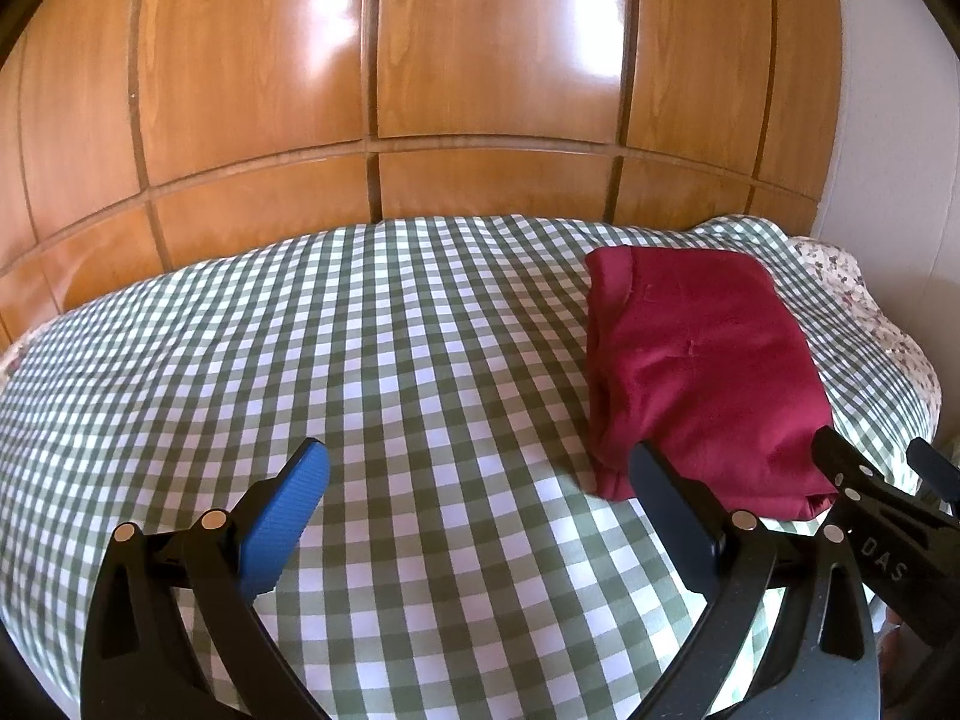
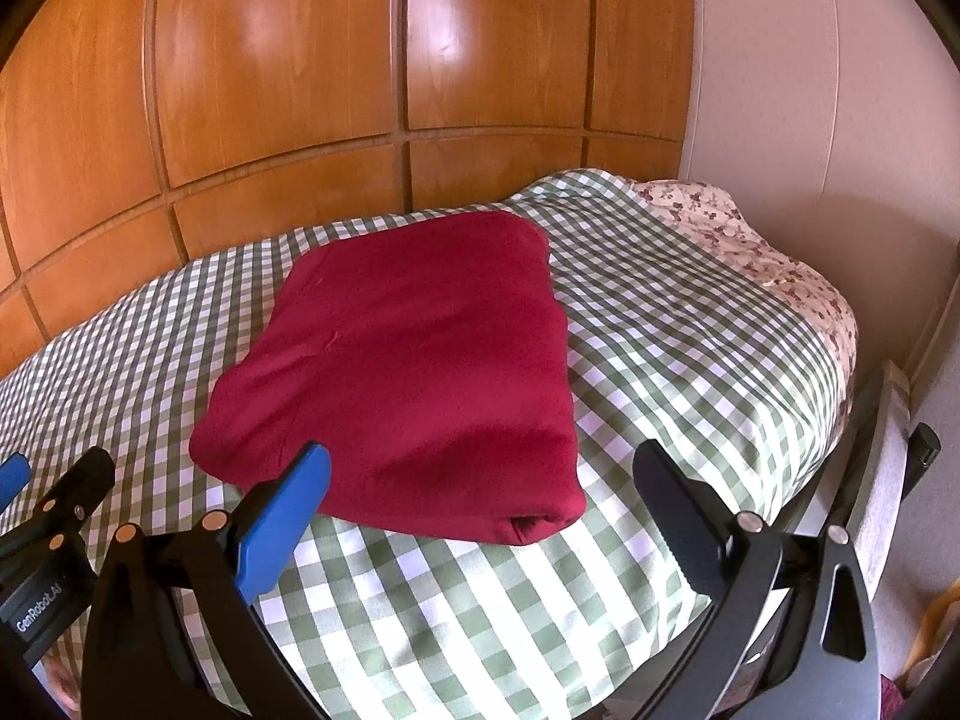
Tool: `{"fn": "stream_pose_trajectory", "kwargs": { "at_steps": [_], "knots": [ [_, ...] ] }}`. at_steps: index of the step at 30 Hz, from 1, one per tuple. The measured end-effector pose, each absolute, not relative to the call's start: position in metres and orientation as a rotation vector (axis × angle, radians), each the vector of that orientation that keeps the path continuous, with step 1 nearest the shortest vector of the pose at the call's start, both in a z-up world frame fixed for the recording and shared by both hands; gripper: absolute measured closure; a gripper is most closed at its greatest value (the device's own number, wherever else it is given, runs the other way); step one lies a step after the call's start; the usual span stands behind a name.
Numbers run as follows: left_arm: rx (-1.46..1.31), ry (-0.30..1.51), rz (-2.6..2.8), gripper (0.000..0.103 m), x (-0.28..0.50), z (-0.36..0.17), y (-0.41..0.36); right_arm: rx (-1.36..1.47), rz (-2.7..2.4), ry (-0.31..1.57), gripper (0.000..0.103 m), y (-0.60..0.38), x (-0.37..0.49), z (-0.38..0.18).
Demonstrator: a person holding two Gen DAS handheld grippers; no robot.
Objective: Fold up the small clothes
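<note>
A dark red garment point(image 1: 702, 366) lies folded into a neat rectangle on the green-and-white checked bed cover point(image 1: 360, 360). In the right wrist view the garment point(image 2: 414, 372) lies straight ahead. My left gripper point(image 1: 477, 474) is open and empty, to the left of the garment and just short of its near edge. My right gripper point(image 2: 483, 474) is open and empty, hovering just short of the garment's near edge. The right gripper's fingers point(image 1: 864, 480) show at the right edge of the left wrist view. The left gripper's fingers point(image 2: 66, 492) show at the left edge of the right wrist view.
A wooden panelled wardrobe point(image 1: 480, 90) stands right behind the bed. A floral sheet point(image 2: 750, 246) shows at the bed's far right corner beside a white wall point(image 2: 810, 120). The bed's right edge point(image 2: 840, 408) drops off close to my right gripper.
</note>
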State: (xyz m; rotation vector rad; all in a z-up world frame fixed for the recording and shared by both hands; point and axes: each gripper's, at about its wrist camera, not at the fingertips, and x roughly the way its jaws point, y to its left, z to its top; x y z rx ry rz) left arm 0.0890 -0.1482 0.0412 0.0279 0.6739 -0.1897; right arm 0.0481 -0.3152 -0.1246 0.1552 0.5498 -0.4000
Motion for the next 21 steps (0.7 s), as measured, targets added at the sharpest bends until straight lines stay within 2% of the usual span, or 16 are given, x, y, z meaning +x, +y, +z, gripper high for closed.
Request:
{"fn": "stream_pose_trajectory", "kwargs": {
  "at_steps": [21],
  "knots": [
    [0.038,0.667,-0.199,0.004,0.0863,0.0441,-0.1467,0.168,-0.395,0.559,0.002,-0.3097,0.0466,-0.1273]
  ]
}}
